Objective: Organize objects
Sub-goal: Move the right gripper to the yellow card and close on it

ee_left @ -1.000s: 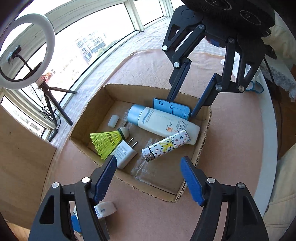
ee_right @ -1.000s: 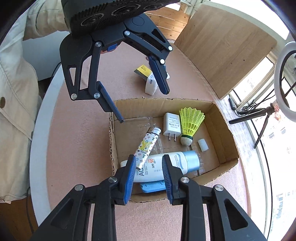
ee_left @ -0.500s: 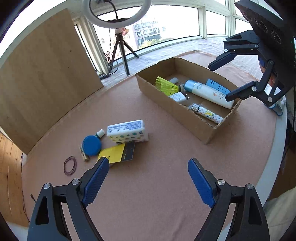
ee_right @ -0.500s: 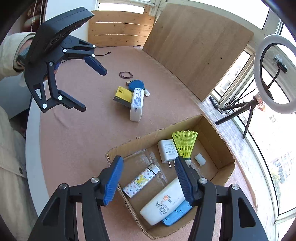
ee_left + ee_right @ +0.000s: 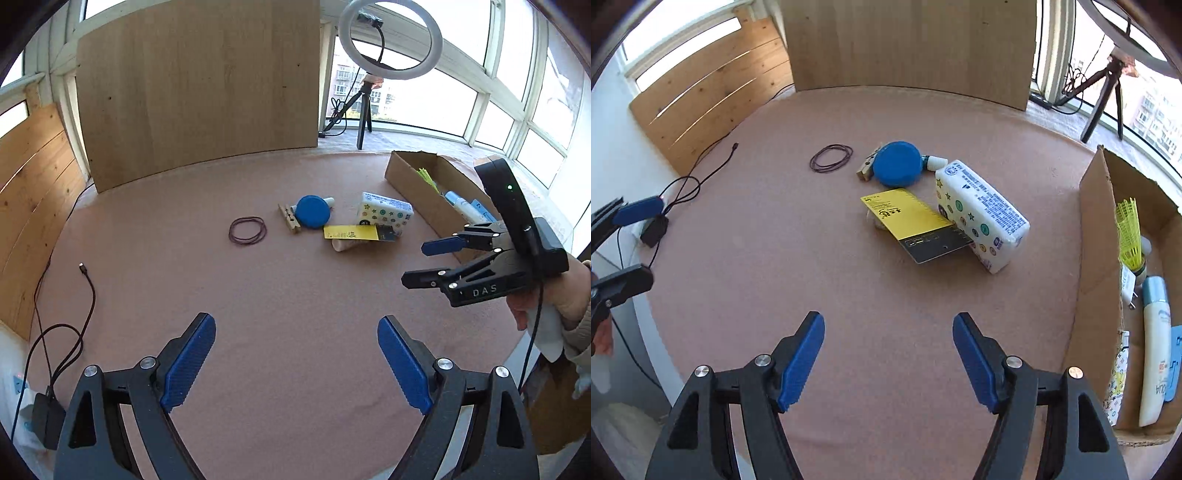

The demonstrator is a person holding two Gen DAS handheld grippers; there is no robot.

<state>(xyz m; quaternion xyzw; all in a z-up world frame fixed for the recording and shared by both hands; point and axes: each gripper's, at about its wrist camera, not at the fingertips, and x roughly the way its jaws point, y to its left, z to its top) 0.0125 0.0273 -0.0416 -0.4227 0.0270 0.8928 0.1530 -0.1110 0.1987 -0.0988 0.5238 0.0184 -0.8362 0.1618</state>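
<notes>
Left gripper (image 5: 295,363) tilted downward, fingers (image 5: 190,363) wide apart, nothing between. Right gripper (image 5: 888,362) likewise empty, jaws opening; a hand (image 5: 546,299) grips its handle.

Both grippers now off the cardboard box (image 5: 1097,236), over bare mat; right gripper (image 5: 888,362) jaws opening, empty.

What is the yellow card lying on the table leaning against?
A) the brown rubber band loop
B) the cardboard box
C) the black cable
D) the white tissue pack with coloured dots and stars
D: the flat yellow card has its dark end touching the white tissue pack with coloured dots and stars, while the brown rubber band loop and open cardboard box sit apart from it.
</notes>
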